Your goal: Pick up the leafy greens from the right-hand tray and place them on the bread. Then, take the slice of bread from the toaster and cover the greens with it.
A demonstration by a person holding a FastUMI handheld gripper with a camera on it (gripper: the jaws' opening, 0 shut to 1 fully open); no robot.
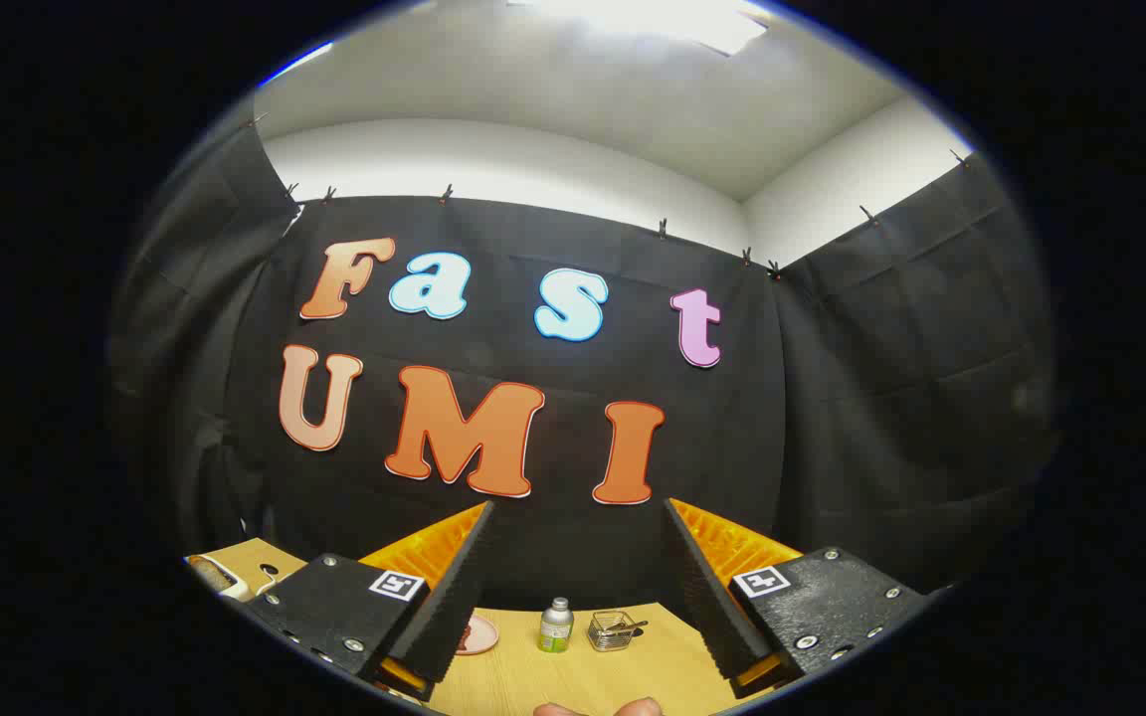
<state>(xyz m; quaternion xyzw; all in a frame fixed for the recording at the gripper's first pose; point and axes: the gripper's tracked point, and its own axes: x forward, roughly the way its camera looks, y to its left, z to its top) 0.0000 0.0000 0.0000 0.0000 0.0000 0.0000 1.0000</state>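
My gripper is held high and tilted up toward the booth's black wall. Its fingers stand wide apart and open, with nothing between them. Far below and beyond the fingers lies the wooden table. A white appliance that looks like the toaster peeks out past the left finger at the table's left end. A small pinkish plate is half hidden behind the left finger; what lies on it is too small to tell.
A small bottle with a silver cap and a little wire basket stand between the fingers at the table's far edge. A person's fingertips show just under the gripper.
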